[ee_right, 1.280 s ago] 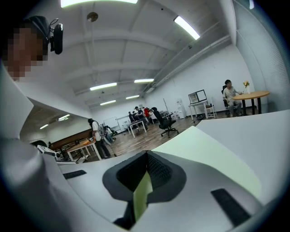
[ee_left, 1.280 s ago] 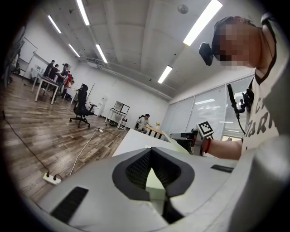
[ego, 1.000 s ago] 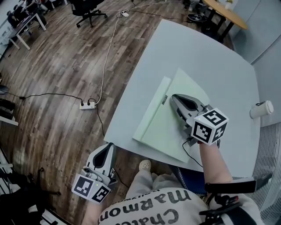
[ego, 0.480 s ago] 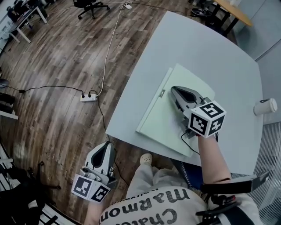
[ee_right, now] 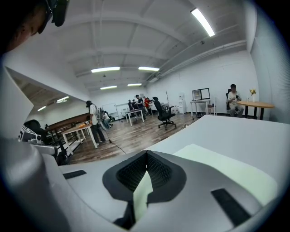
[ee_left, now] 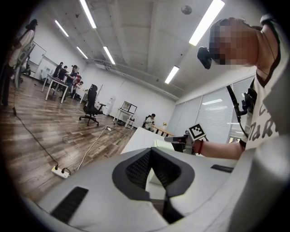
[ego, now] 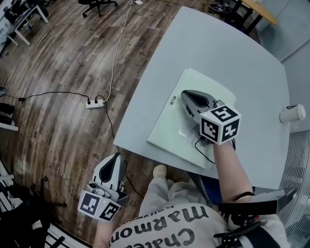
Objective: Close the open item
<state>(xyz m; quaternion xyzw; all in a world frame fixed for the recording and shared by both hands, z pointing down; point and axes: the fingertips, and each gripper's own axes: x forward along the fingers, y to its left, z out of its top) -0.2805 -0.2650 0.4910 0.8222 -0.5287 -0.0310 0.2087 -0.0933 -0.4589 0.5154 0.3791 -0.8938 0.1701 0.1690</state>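
A pale green folder [ego: 167, 121] lies flat on the grey table [ego: 213, 43], with a small label near its left edge. My right gripper [ego: 184, 95] hovers low over the folder's far half. Its jaws are shut tip to tip, and the green surface [ee_right: 226, 170] shows under and past them. I cannot tell whether the tips touch the folder. My left gripper [ego: 115, 160] hangs off the table beside the person's leg, over the wooden floor. It is shut and holds nothing. In the left gripper view, the right gripper's marker cube [ee_left: 195, 131] is seen across the table.
A white paper cup [ego: 292, 113] stands at the table's right edge. On the floor to the left lie a power strip [ego: 95, 102] and its cables. An office chair [ego: 97, 4] and desks stand further off. The table's near edge [ego: 145, 152] is close to the person's knees.
My right gripper has slid a little left across the folder, towards its far left edge. The left gripper has stayed beside the leg.
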